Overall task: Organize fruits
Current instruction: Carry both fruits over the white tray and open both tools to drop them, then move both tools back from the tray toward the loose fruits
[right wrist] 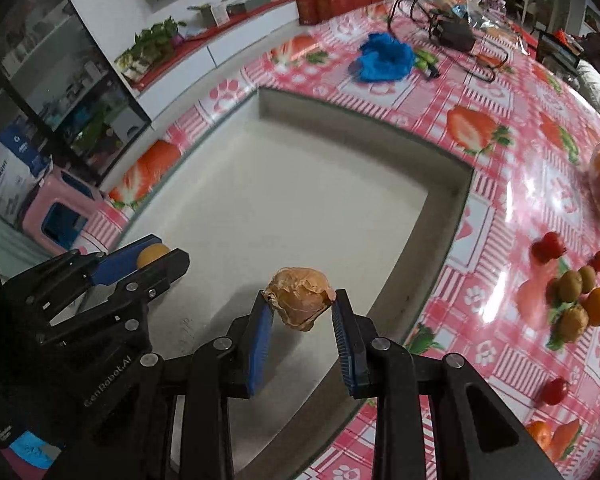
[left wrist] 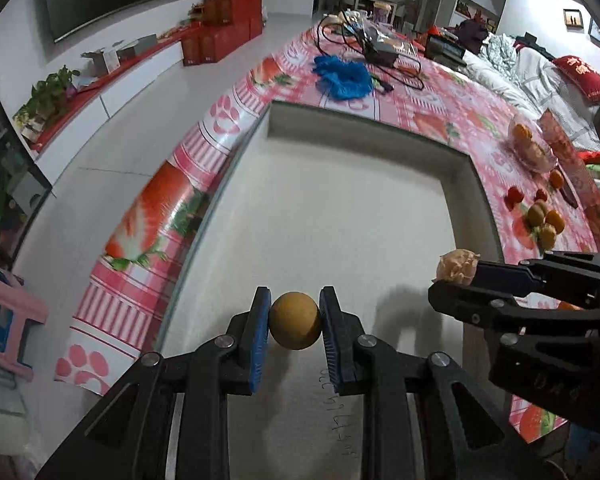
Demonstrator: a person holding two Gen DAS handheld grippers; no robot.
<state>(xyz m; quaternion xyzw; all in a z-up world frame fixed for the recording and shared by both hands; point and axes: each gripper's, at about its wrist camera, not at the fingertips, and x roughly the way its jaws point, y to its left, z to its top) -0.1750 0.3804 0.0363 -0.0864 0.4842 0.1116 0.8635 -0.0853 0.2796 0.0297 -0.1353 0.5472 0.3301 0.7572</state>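
Dim, glare-streaked, edge-warped fisheye views

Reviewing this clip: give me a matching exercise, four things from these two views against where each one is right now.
Things:
1. smooth yellow fruit
2. wrinkled tan fruit
3. blue crumpled bag
4. white box

Places:
A. on the strawberry tablecloth, beyond the box
B. in the right gripper
C. under both grippers, nothing inside
D. in the left gripper

Pairs: 1-D, 2-B, 3-A, 4-C

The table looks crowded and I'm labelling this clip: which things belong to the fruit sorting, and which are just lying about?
Belongs to the job:
- round yellow fruit in the left claw
- wrinkled brown fruit in the right claw
- loose fruit pile
- white tray

Lying about:
- blue cloth
- black cables
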